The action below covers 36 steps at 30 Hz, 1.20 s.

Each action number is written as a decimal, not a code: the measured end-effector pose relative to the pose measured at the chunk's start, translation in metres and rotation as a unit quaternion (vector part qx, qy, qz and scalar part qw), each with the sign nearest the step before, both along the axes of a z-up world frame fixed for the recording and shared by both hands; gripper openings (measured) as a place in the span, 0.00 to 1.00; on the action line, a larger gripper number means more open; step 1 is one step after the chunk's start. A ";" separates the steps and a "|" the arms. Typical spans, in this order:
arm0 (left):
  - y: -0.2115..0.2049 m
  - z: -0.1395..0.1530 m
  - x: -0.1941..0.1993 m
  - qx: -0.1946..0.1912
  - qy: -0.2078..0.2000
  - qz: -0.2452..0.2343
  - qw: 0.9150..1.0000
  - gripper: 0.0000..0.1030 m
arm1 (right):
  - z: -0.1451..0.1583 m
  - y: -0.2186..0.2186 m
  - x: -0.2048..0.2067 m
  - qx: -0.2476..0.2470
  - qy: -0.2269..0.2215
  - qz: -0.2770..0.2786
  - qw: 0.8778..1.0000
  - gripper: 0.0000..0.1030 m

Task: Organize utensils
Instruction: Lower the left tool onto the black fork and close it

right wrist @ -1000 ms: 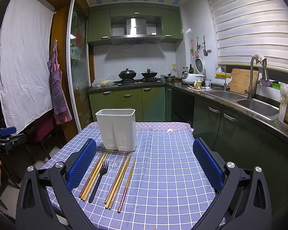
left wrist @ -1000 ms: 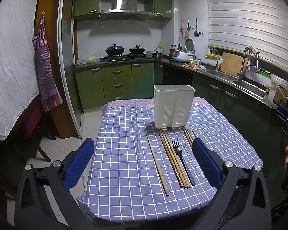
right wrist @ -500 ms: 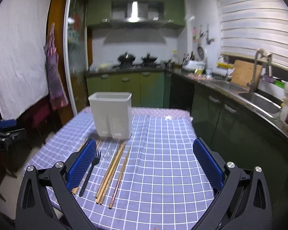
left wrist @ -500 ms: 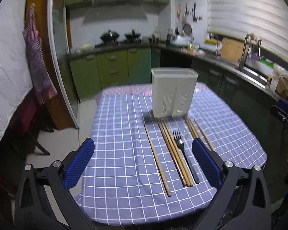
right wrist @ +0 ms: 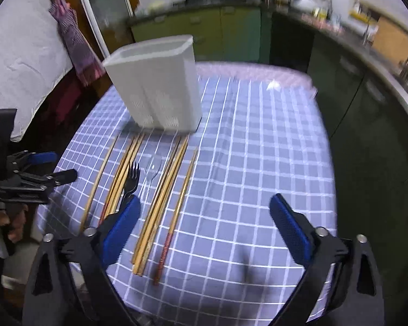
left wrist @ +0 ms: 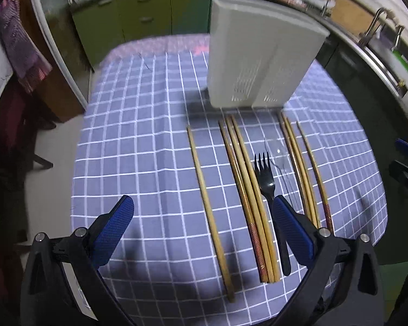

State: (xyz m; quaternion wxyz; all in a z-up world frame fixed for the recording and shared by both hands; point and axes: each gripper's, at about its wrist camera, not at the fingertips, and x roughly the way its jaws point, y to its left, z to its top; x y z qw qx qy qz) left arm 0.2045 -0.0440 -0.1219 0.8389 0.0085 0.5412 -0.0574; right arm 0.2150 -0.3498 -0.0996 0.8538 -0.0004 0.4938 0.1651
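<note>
A white slotted utensil holder (left wrist: 258,54) (right wrist: 160,87) stands upright on the checked tablecloth (left wrist: 138,141). In front of it lie several wooden chopsticks (left wrist: 247,190) (right wrist: 166,190), a black fork (left wrist: 266,179) (right wrist: 130,179) and a clear plastic spoon (right wrist: 152,171). My left gripper (left wrist: 204,217) hangs open above the left chopsticks, its right finger over the fork's handle. My right gripper (right wrist: 206,217) hovers over the right chopsticks with its jaws closing a little, still wide apart and gripping nothing. Each gripper shows in the other's view: the left gripper (right wrist: 32,174) and the right gripper (left wrist: 405,163).
Green kitchen cabinets (right wrist: 231,32) run behind the table, and a counter with a sink (left wrist: 380,35) lies to the right. A white sheet (right wrist: 21,54) and a hanging apron (right wrist: 76,46) are at the left. A hand (right wrist: 2,217) holds the left gripper.
Both grippers have tipped downward and moved in closer over the table. The utensils now lie directly under the fingers. The right jaws have narrowed slightly.
</note>
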 end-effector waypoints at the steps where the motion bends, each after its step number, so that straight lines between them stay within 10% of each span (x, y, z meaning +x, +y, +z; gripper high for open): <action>1: -0.004 -0.002 0.004 -0.004 0.010 -0.003 1.000 0.89 | -0.004 0.001 0.004 0.004 0.013 0.003 1.000 0.81; 13: -0.067 -0.038 0.027 -0.060 0.141 -0.019 0.988 0.33 | -0.035 -0.007 0.040 0.003 0.073 0.002 0.997 0.49; 36: -0.103 -0.069 0.048 -0.024 0.174 0.000 0.984 0.09 | -0.039 -0.019 0.033 0.008 0.073 0.012 0.997 0.54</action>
